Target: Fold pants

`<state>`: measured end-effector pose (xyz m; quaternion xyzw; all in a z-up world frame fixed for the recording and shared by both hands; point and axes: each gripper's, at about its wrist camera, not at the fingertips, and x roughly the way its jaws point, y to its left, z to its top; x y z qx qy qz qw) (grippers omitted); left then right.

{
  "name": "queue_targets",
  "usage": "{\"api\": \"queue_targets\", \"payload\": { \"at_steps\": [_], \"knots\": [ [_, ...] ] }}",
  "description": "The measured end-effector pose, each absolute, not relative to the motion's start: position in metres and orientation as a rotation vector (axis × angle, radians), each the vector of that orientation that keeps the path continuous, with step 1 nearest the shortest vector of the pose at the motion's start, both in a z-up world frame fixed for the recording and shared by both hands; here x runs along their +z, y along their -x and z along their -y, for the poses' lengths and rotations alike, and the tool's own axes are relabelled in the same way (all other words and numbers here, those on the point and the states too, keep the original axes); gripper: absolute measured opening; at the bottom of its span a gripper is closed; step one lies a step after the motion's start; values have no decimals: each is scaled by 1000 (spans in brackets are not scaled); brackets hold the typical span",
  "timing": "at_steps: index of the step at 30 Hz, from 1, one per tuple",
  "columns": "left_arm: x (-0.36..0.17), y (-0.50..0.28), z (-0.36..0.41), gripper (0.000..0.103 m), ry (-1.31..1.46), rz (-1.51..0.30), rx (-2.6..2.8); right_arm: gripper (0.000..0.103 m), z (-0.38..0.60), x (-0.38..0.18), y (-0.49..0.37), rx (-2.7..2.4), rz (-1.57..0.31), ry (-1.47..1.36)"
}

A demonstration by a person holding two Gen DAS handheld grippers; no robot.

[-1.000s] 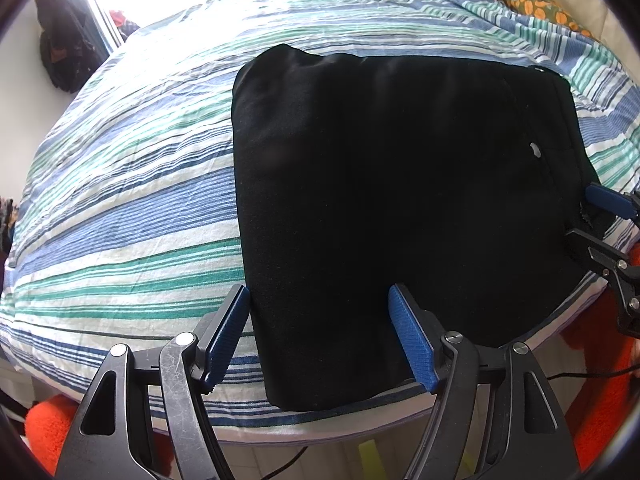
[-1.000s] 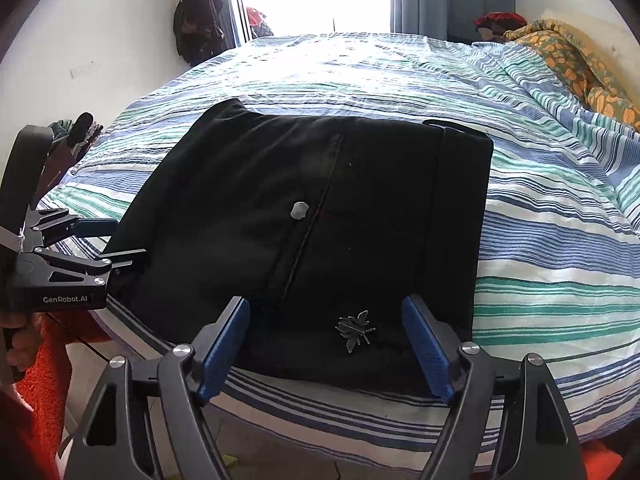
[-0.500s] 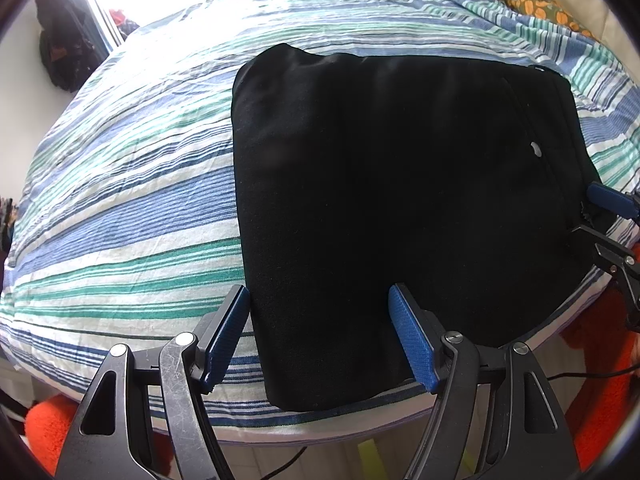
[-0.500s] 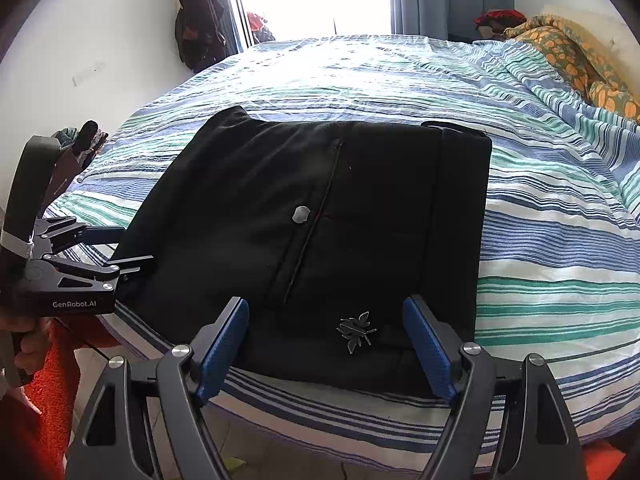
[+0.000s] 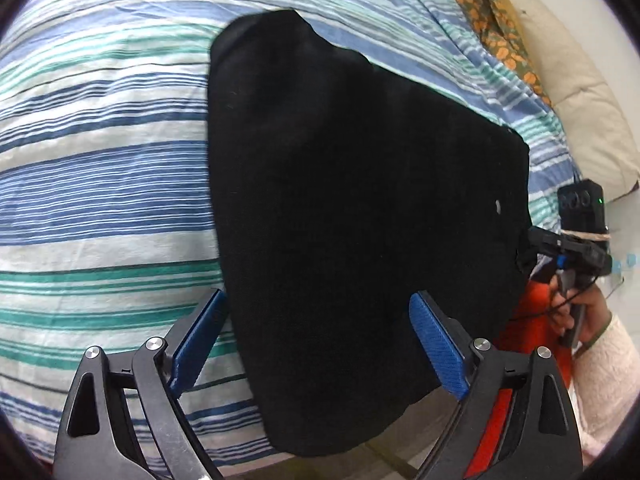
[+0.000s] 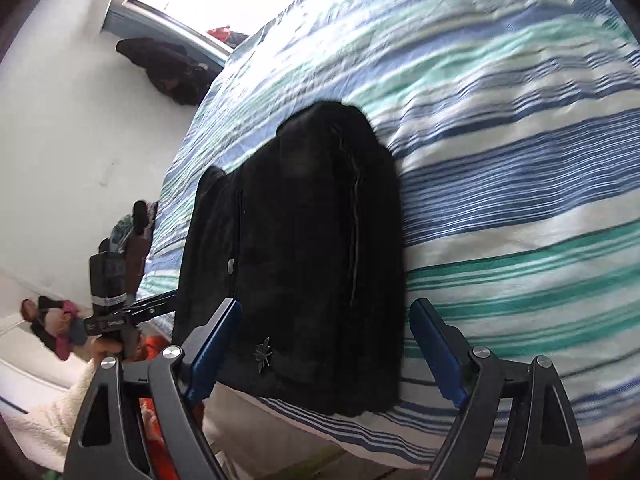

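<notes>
Black pants (image 5: 360, 208) lie folded on the striped bed (image 5: 100, 184), both claws at the near edge.

Left claw (image 5: 318, 344) and right claw (image 6: 324, 348) each hang just over the pants' near hem, jaws opening, nothing clamped; the pants run lengthwise away from both claws toward the far side of the bed. Neither hand looks nearer. Layers inside the black cloth are hard to read, and the right view is blurred.
</notes>
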<state>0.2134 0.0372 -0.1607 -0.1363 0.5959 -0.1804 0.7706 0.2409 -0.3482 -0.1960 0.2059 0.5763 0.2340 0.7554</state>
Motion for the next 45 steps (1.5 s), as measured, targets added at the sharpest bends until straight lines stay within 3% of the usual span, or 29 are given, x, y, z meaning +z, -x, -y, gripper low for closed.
{"api": "queue_targets", "payload": {
  "at_steps": [1,2,4,5,6,13,16,18,19,20,21,22,24,25,26,27,28,35,45],
  "knots": [
    [-162,-213,-31,89,285,-1295,-379,87,341,-205,-247,495,-1301,-416],
    [-159,-213,-29,80,294,-1290,-363,79,334,-208,-249,509,-1315,-395],
    [-146,-210,-28,29,298,-1277,-331,57,323,-200,-250,523,-1324,-359],
    [-136,-209,-30,20,314,-1260,-345,45,319,-192,-247,540,-1306,-357],
    [-122,-208,-34,20,325,-1238,-369,36,317,-181,-245,567,-1284,-364],
    [-8,-236,-66,19,312,-978,-427,31,257,-93,-270,727,-1098,-302],
    [24,-266,-95,21,239,-869,-345,31,232,-67,-317,735,-1008,-280],
    [27,-288,-104,37,90,-803,-227,35,221,-63,-353,704,-967,-287],
    [20,-296,-108,54,9,-784,-142,38,219,-67,-372,669,-977,-294],
    [10,-299,-113,70,-78,-778,-35,52,221,-74,-388,603,-1007,-289],
    [-1,-299,-116,71,-152,-786,59,73,224,-81,-399,486,-1030,-241],
    [-13,-295,-120,71,-207,-806,112,79,228,-83,-402,371,-1022,-165],
    [-27,-271,-121,74,-261,-823,129,80,235,-77,-388,277,-974,-42],
    [-33,-258,-117,81,-276,-819,129,82,238,-72,-375,264,-943,-1],
    [-37,-246,-110,91,-291,-818,138,90,238,-66,-360,251,-913,37],
    [-39,-235,-101,95,-295,-818,147,99,237,-61,-344,242,-889,71],
    [-40,-222,-94,99,-280,-822,149,103,236,-55,-326,232,-868,98],
    [-28,-157,-56,99,0,-912,205,103,213,-40,-229,118,-853,193],
    [-21,-106,-41,99,-30,-990,187,100,153,-69,-148,142,-907,277]
  ]
}}
